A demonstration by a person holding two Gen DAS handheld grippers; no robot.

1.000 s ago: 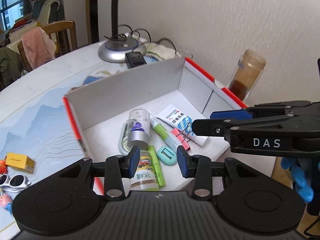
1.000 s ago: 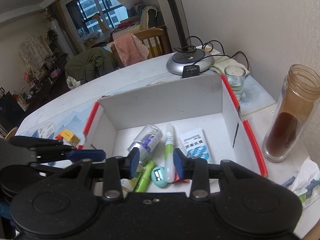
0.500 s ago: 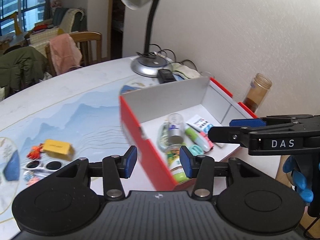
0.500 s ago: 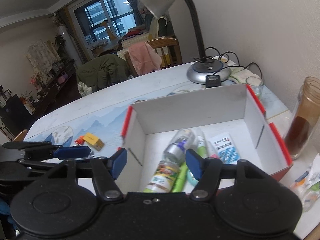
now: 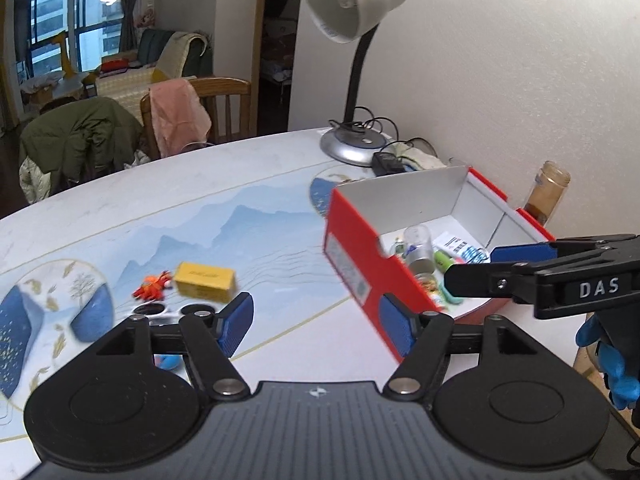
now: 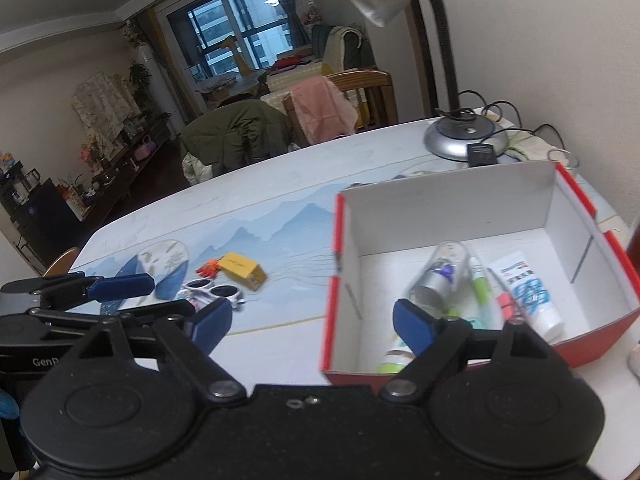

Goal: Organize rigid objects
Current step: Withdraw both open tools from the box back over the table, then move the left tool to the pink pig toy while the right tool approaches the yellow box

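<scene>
both grippers up over the table [image 5: 240,208] rn, nothing held in either. left gripper [image 5: 316,326] jaws abt halfway apart, just been opening, only bare tabletop btwn the blue pads. right gripper [image 6: 312,322] spread wide, also just been opening, empty too; its right pad sits in front of the red box [image 6: 452,280], not touching afaict.

box is white inside w/ stuff already in it: clear bottle [image 6: 440,276] lying down, green marker [image 6: 478,284], white tube [image 6: 528,292], some smaller bits i can't make out.

still loose on the table left of the box: yellow carton [image 5: 205,280], orange toy [image 5: 154,286] just beside it, white sunglasses [image 6: 212,292] nearer the cams. desk lamp [image 5: 352,40] behind the box by the wall.
</scene>
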